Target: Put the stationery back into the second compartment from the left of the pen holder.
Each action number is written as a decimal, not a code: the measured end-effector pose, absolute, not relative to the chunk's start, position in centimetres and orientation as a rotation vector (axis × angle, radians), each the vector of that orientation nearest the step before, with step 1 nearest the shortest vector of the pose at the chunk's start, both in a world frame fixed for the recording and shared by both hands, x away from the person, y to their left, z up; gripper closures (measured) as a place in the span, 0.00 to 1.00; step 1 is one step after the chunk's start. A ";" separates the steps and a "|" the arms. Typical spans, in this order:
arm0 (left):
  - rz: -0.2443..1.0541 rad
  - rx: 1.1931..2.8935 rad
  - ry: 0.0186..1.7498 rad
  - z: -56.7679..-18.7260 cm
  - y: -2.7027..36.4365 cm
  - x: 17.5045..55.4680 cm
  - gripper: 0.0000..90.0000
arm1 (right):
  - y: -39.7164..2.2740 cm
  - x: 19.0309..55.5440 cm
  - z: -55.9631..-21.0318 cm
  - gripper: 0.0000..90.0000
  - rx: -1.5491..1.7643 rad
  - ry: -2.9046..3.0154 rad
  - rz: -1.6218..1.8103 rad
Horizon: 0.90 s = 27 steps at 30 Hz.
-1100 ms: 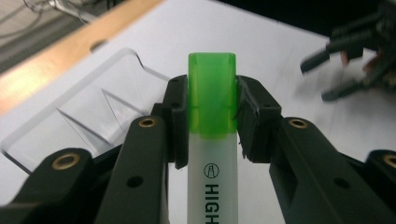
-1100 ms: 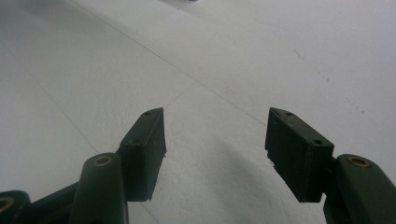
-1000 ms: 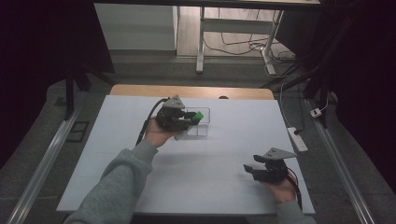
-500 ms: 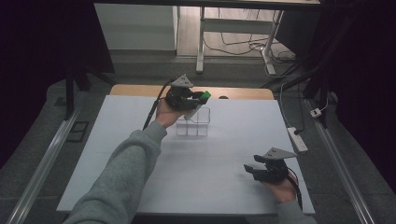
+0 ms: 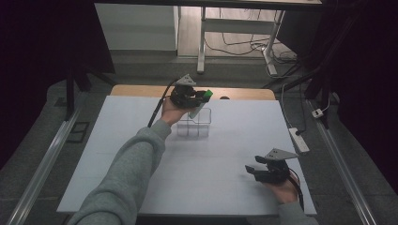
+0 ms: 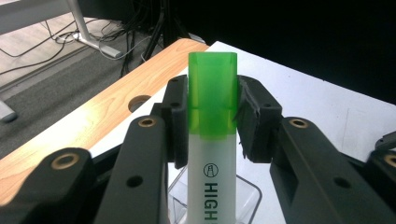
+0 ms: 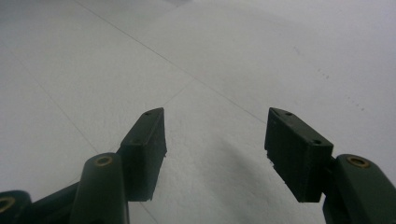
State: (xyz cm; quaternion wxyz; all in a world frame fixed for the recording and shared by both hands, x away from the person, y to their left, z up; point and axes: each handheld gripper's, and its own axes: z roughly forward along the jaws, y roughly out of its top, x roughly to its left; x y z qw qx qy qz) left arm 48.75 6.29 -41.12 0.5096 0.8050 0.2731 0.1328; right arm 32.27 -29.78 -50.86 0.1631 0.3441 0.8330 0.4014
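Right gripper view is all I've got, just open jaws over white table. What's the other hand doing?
Observer: The left gripper is shut on a highlighter, gripped just below its green cap.
Operator: Where on the table is that?
Observer: At the far side, above a clear plastic organizer; the highlighter's lower end dips into it.
Operator: And where does my right gripper sit relative to that?
Observer: The right gripper is near the table's front right corner, well apart from the organizer, jaws open and holding nothing.
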 end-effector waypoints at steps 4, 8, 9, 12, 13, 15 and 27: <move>0.320 1.942 0.652 -41.3 6.2 48.9 0.74 | -29.8 32.3 -50.9 0.42 0.985 2.382 1.141; 0.313 1.965 0.671 -41.6 6.3 49.0 0.73 | -29.7 32.3 -51.0 0.42 0.984 2.385 1.141; 0.310 1.976 0.679 -41.7 6.3 49.0 0.73 | -29.7 32.3 -51.0 0.42 0.984 2.384 1.140; 0.316 1.997 0.705 -42.0 6.5 49.1 0.67 | -29.7 32.3 -51.0 0.42 0.983 2.384 1.142; 0.311 2.004 0.716 -42.0 6.6 49.1 0.62 | -29.7 32.3 -50.9 0.42 0.982 2.383 1.138; 0.311 2.014 0.721 -42.0 6.9 48.8 0.56 | -29.7 32.2 -50.9 0.42 0.984 2.379 1.134; 0.319 2.080 0.706 -42.2 9.7 44.1 0.44 | -29.9 32.1 -50.7 0.41 0.983 2.363 1.162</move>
